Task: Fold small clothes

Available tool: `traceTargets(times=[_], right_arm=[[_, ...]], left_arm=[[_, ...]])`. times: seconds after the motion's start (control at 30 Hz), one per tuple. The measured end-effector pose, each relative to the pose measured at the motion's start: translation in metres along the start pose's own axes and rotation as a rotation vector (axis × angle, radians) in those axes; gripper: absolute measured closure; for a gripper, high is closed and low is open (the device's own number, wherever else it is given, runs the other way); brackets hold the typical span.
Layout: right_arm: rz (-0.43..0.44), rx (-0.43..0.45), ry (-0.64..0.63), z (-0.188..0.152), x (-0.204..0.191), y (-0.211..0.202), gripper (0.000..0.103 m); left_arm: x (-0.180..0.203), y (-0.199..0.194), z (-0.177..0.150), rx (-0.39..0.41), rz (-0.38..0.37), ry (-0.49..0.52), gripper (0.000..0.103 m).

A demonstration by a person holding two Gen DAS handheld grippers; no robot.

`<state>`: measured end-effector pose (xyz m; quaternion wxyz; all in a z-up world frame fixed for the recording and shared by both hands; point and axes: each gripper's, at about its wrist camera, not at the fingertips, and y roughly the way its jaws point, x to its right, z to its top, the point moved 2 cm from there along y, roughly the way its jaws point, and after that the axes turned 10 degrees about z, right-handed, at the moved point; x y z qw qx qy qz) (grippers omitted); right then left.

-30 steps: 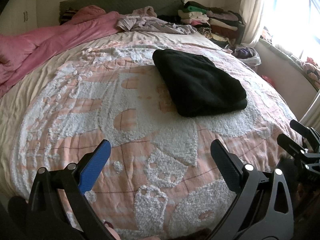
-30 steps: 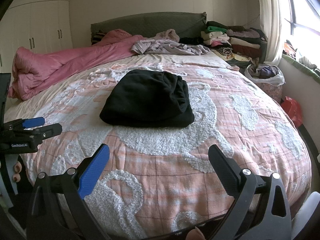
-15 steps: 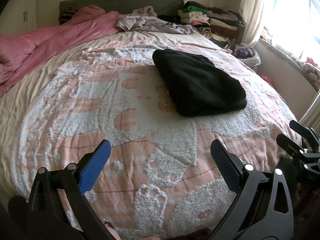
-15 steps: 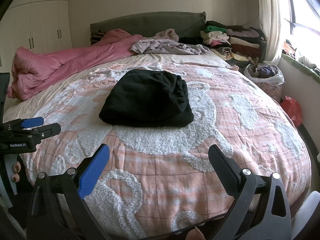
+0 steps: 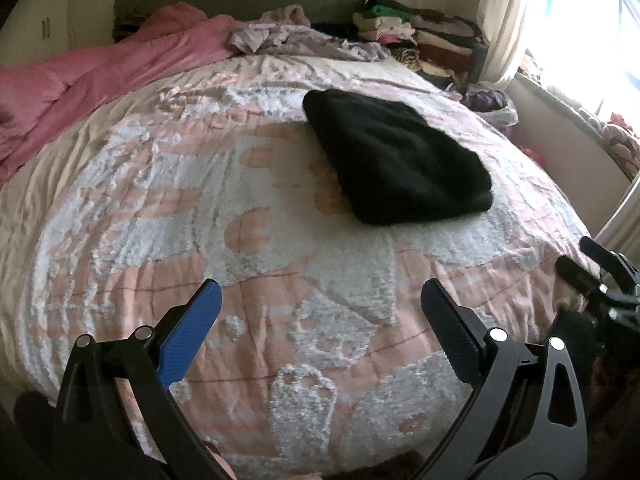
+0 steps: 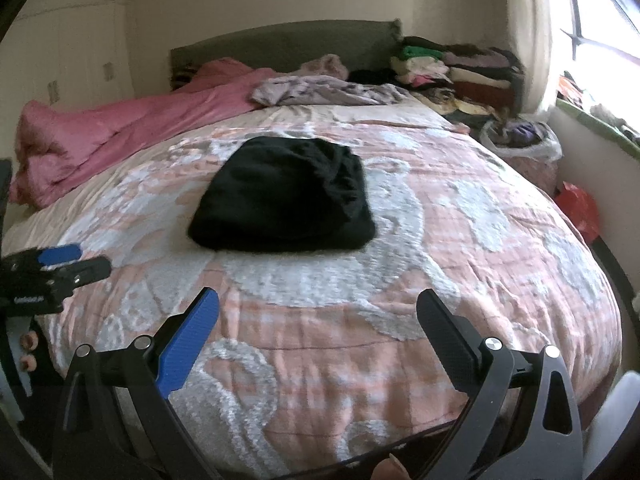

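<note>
A folded black fleece garment (image 5: 396, 160) is lying on the tufted pink-and-white bedspread (image 5: 240, 208), well ahead of both jaws; left gripper (image 5: 320, 312) and right gripper (image 6: 318, 316) are hovering spread wide, holding nothing.

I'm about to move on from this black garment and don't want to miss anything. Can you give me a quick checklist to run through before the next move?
1. Black garment folded into a compact bundle: ok, it lies as a neat rectangle on the bedspread.
2. Left gripper free: ok, fingers apart, nothing between them.
3. Right gripper free: ok, fingers apart, nothing held.
4. Both grippers clear of the garment: ok, each sits back near the bed's foot.
5. Next piece to fold available: cannot tell; a crumpled lilac garment lies near the headboard, its size unclear.
6. Folds underneath tidy: cannot tell, hidden.
</note>
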<state>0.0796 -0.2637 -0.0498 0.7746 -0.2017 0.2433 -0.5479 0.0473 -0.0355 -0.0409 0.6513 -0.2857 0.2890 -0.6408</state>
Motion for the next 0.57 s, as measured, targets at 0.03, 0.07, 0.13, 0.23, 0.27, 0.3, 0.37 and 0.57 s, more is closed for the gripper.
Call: traceTargets(times=[0.03, 0.07, 0.13, 0.23, 0.27, 0.3, 0.37, 0.57], right_arm=[[-0.016, 0.011, 0.031, 0.0, 0.008, -0.002, 0.005], [-0.029, 0.02, 0.057, -0.001, 0.014, -0.005, 0.005], [-0.08, 0.056, 0.128, 0.0, 0.037, -0.016, 0.005], [-0.179, 0.13, 0.232, 0.0, 0.078, -0.04, 0.005], [-0.238, 0.17, 0.29, -0.003, 0.103, -0.058, 0.005], [-0.295, 0.204, 0.34, -0.008, 0.127, -0.075, 0.005], [-0.453, 0.26, 0.442, -0.026, 0.181, -0.114, 0.005], [-0.967, 0.174, 0.796, -0.135, 0.341, -0.22, 0.005]], left_arm=[[-0.004, 0.004, 0.0, -0.011, 0.019, -0.01, 0.01], [-0.009, 0.007, 0.001, -0.02, 0.044, -0.021, 0.01], [-0.028, 0.015, 0.002, -0.035, 0.097, -0.049, 0.01], [-0.077, 0.022, 0.012, -0.017, 0.151, -0.142, 0.01], [-0.097, 0.025, 0.016, -0.013, 0.185, -0.177, 0.009], [-0.121, 0.03, 0.02, -0.016, 0.227, -0.216, 0.01], [-0.183, 0.042, 0.029, -0.042, 0.313, -0.308, 0.01], [-0.394, 0.071, 0.025, -0.152, 0.632, -0.578, 0.009]])
